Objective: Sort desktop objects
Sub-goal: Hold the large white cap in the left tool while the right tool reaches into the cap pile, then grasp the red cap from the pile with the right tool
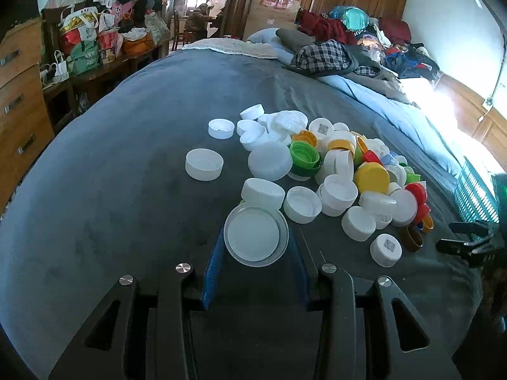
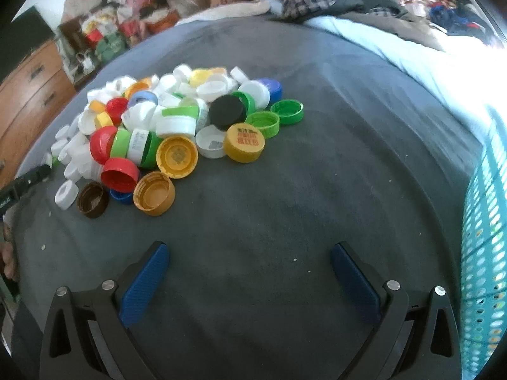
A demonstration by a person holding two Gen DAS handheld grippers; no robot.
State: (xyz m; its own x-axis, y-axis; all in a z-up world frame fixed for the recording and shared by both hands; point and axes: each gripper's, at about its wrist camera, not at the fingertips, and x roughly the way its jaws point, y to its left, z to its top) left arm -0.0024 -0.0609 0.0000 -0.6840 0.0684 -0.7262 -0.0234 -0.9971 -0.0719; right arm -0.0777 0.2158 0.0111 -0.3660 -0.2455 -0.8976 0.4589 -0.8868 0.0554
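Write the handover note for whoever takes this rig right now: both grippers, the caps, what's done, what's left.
Left gripper: shut on the clear wide lid, at the near edge of the pile.
Right gripper: open, empty, over bare grey blanket.
Mixed cap pile sits unsorted; a few white caps lie apart on its left side.
Teal basket stands at the right.
Left: place the lid, then sort nearly everything.

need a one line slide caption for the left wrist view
Left gripper shut on a clear plastic lid at the near edge of a mixed bottle cap pile on a grey bedspread.
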